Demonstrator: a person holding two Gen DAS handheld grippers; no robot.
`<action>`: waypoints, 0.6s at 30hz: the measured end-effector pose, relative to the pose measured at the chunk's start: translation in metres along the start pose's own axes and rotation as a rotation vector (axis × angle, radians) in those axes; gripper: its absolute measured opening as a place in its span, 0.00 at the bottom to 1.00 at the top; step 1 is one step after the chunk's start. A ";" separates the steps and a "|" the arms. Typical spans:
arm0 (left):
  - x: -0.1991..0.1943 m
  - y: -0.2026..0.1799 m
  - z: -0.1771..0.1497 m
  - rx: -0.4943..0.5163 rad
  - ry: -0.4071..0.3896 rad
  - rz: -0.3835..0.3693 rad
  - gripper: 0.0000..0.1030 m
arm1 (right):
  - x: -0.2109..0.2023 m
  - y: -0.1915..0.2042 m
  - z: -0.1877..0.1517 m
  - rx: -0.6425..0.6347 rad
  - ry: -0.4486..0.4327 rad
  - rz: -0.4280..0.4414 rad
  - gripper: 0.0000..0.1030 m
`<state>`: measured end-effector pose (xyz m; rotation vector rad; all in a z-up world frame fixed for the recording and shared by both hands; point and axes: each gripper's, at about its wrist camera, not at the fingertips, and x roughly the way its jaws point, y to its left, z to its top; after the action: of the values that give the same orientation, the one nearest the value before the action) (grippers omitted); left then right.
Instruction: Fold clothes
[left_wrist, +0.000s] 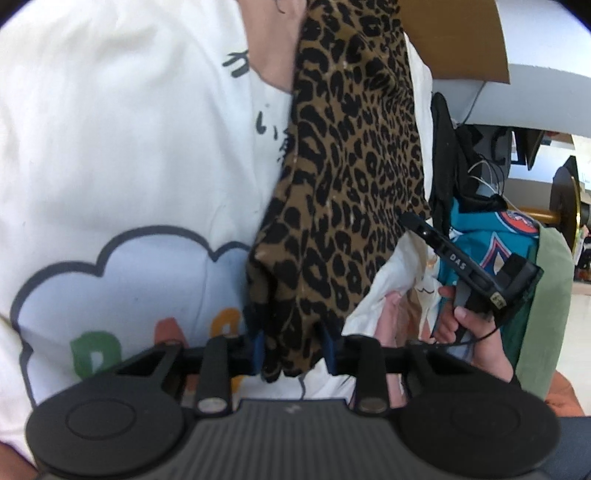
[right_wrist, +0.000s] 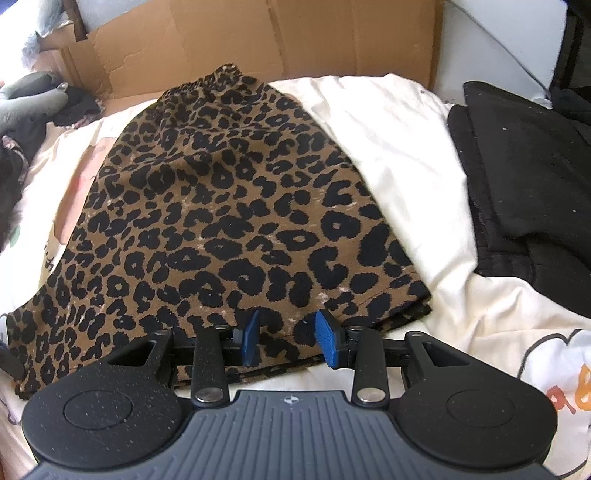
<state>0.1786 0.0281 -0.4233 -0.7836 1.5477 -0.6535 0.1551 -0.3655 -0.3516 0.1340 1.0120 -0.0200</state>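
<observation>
L hand-held gripper: blue pads either side of a bunched edge of the leopard-print garment; cloth fills the gap, so I read it as clamped on that edge, though the jaws aren't fully together; fabric runs up and away from the pads in this view.

R hand-held gripper: jaws apart, blue pads clear of each other, sitting just over the near hem of the leopard-print garment; nothing pinched that I can see.

Garment location: spread mostly flat on a cream printed sheet, elastic waistband at far end near a cardboard panel; black clothing lies to the right, apart from it.

Step, my read: early in one fold; L has a corner/edge, R is lining up on the hem but hasn't gripped. Next move prob needs R to close on the hem, then both carry the near edge toward the waistband w/o dragging the sheet; fabric looks thin and floppy, so a shallow bite could slip.

View diffs: L wrist cam shows the R unit from the side and the person's hand on it, plus a teal garment behind; no flat layout. R wrist cam gives the full garment outline and waistband; L unit is barely in frame there, can't confirm its grip.
</observation>
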 end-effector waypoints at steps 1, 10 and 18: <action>0.000 0.000 0.000 -0.004 0.000 -0.001 0.28 | -0.001 -0.001 0.001 0.004 -0.006 -0.005 0.40; 0.003 0.002 -0.001 0.010 0.019 0.016 0.09 | -0.009 -0.021 0.007 0.058 -0.047 -0.058 0.40; -0.008 -0.009 0.002 0.079 0.030 0.072 0.08 | -0.013 -0.043 0.010 0.116 -0.071 -0.101 0.40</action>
<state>0.1819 0.0288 -0.4120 -0.6583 1.5603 -0.6718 0.1531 -0.4102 -0.3395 0.1869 0.9455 -0.1743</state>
